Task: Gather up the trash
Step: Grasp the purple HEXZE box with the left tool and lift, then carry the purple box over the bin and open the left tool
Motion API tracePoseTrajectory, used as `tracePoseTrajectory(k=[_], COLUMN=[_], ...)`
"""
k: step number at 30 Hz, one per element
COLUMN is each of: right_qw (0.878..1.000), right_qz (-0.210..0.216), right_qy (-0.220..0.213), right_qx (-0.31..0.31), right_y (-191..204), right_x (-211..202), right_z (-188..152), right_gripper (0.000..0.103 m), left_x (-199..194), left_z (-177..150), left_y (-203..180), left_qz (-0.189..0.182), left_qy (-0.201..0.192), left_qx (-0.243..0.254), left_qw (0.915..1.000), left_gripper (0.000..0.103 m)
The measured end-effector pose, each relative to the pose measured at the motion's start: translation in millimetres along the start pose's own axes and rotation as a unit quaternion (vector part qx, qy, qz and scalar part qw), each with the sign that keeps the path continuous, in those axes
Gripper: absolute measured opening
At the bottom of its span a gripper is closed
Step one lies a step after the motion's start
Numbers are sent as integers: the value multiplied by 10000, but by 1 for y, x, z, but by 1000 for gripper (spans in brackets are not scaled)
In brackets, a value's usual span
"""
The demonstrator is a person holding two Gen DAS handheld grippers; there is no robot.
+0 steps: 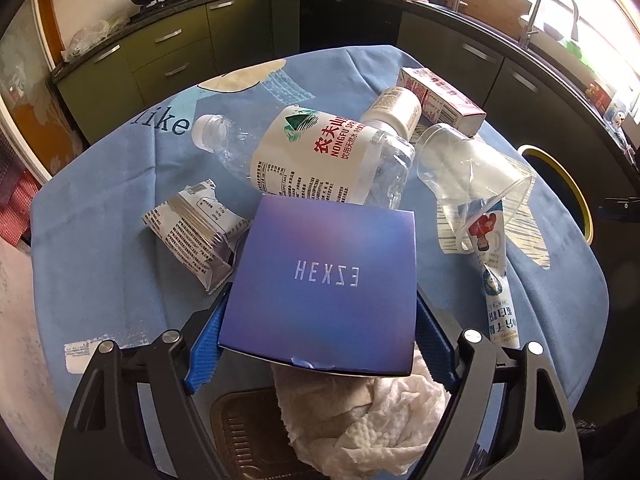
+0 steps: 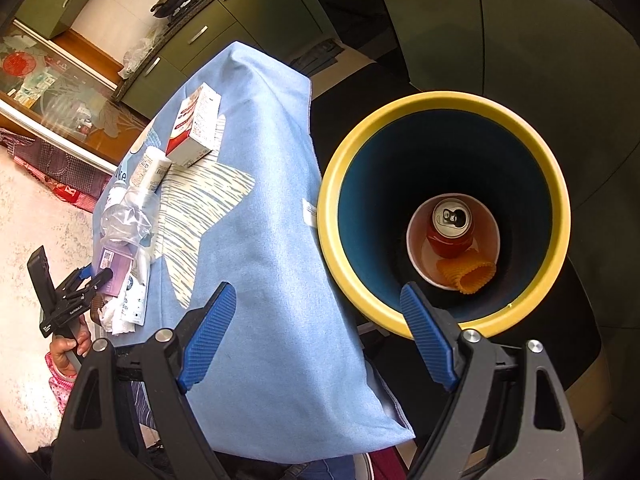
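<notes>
A blue-purple box marked HEXZE (image 1: 320, 276) sits between the blue pads of my left gripper (image 1: 322, 292), which is shut on its two sides. Behind the box on the blue tablecloth (image 1: 100, 280) lie a water bottle (image 1: 320, 156), a clear plastic cup (image 1: 472, 176), a white pill bottle (image 1: 394, 110), a red and white carton (image 1: 440, 100), a snack wrapper (image 1: 192, 228) and a sachet (image 1: 496, 292). A crumpled paper towel (image 1: 360, 420) lies under the box. My right gripper (image 2: 316, 288) stands open with nothing in it, over the table's edge beside the yellow-rimmed bin (image 2: 440, 98).
The bin holds a red can (image 2: 450, 228) and an orange wrapper (image 2: 468, 276). In the right wrist view the left gripper (image 2: 100, 276) and a hand (image 2: 64, 350) show at the far left. A brown tray (image 1: 244, 432) lies below the box. Green kitchen cabinets (image 1: 172, 52) stand behind the table.
</notes>
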State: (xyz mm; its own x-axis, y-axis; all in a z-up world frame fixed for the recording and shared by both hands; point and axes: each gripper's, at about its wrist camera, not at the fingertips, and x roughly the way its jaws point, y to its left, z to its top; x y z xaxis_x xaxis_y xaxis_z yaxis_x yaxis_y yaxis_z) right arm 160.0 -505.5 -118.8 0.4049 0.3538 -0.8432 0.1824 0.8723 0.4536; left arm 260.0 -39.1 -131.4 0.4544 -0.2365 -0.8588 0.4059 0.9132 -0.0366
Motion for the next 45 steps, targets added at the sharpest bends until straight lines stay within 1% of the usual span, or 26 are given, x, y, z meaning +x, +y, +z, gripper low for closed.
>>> tracePoseTrajectory(k=[3,4,7,12,16,19,22,27,31,34,35,40,42,45], right_qw=[10000,10000,10000,9999,9998,9995,9985,9957,9927,9904,9897,9868,9857,9847], right_qz=[22,28,61,146,190,207,143,16,-4,-22,-24,-77,-87,-66], right_qy=[-20,-30,-47,-41,-78,-227,-501,-882,-1098,-1204,-1228,-1296,-1318,-1331], right_qx=[-5,-3,-3,8,53,97,160,285,490,676,741,966,1045,1123], right_y=[0,0,0,-3,-7,-13,-24,-45,-72,-92,-98,-120,-127,-134], right_x=[-2,-2,-3,-1,-4,-12,-26,-48,-65,-74,-77,-87,-89,-90], right_z=[-1,-1,-2,-4,-5,-7,-12,-23,-32,-38,-41,-50,-53,-55], right_gripper=[80,80,80,80,80,80,80,80,81,81,81,81,82,82], left_x=[-12,-17,-37,-67,-91,-104,-114,-113,-94,-65,-55,8,28,56], left_z=[1,1,4,8,12,16,23,41,63,78,83,111,118,126], left_y=[1,1,-1,-17,-37,-63,-98,-168,-231,-278,-291,-356,-372,-393], left_qz=[-42,-41,-51,-32,-164,-338,-599,-1184,-1731,-2062,-2121,-2247,-2134,-2088], left_qy=[-150,-197,-355,-619,-789,-851,-913,-892,-748,-533,-464,-156,-100,18], left_qx=[-70,-88,-107,68,215,432,755,1331,1702,1886,1914,2074,2077,2062], left_qw=[9999,9998,9993,9981,9965,9949,9911,9800,9672,9587,9572,9520,9546,9560], left_gripper=[79,77,77,77,77,77,77,77,77,77,77,77,77,78])
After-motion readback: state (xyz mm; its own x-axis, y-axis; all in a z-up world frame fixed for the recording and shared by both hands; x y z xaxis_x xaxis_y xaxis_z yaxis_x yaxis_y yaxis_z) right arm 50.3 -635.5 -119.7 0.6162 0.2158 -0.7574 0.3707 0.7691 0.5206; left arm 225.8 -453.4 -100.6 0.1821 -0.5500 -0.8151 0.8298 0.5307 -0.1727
